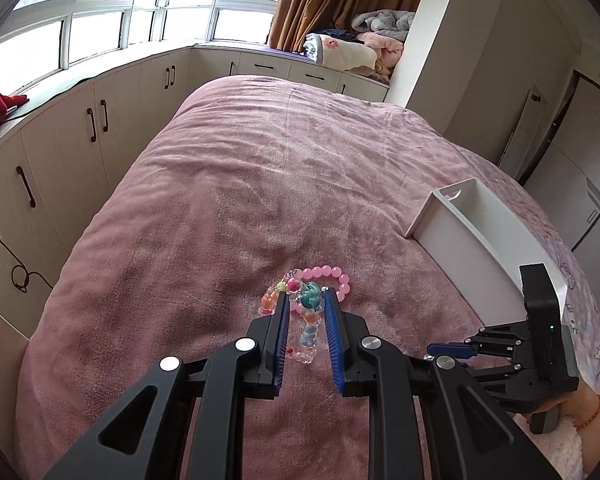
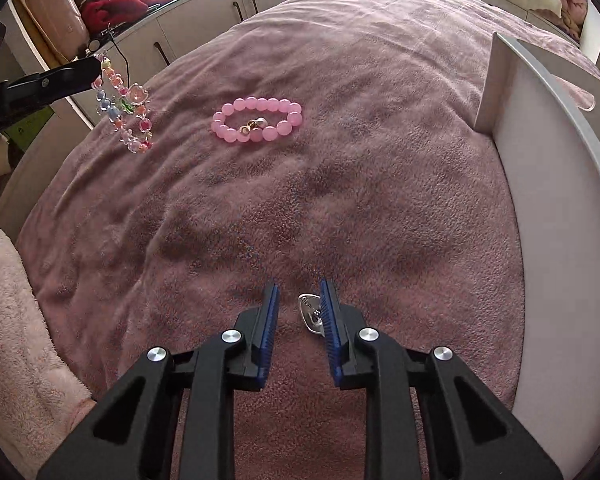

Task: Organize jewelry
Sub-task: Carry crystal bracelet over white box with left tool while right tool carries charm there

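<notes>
Now | left gripper (image 2: 96, 66) lifts charm bracelet (image 2: 126, 114) | pink bracelet (image 2: 257, 119) mid-blanket (image 2: 340, 208)

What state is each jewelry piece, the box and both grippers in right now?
Colorful bead bracelet: hanging from the left gripper, off the blanket.
Pink bead bracelet: lying flat on the blanket, untouched.
Silver piece: at the right gripper, whose jaws are apart.
White box: open, contents unseen.
</notes>
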Motion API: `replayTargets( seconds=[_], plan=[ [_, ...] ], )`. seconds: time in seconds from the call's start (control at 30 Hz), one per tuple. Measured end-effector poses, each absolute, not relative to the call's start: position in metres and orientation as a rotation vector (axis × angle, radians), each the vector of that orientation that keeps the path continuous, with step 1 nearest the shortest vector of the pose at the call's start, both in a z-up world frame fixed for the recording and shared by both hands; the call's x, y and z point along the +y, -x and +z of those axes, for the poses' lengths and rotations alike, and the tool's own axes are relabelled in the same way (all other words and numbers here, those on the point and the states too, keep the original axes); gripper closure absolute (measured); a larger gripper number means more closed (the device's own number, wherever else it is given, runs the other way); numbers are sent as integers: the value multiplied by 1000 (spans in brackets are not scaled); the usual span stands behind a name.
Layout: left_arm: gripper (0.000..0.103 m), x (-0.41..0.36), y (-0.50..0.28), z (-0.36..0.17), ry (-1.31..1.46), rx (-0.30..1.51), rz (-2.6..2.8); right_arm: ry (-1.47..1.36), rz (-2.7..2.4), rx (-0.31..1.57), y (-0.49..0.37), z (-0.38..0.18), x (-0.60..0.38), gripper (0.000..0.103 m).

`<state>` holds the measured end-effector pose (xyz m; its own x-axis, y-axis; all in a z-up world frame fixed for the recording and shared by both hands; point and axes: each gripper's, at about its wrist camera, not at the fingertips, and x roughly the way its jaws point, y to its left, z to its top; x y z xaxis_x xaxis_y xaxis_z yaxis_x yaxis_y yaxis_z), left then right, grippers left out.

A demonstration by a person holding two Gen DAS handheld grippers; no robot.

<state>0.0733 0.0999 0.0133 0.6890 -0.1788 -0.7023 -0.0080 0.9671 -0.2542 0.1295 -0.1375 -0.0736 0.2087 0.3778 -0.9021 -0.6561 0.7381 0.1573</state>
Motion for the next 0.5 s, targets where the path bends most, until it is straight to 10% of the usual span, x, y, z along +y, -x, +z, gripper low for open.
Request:
replayTargets(
  seconds=[0.5],
  plan=[
    [80, 114, -67, 1, 280, 793, -128, 294, 685, 1166, -136, -77, -138, 86]
  ],
)
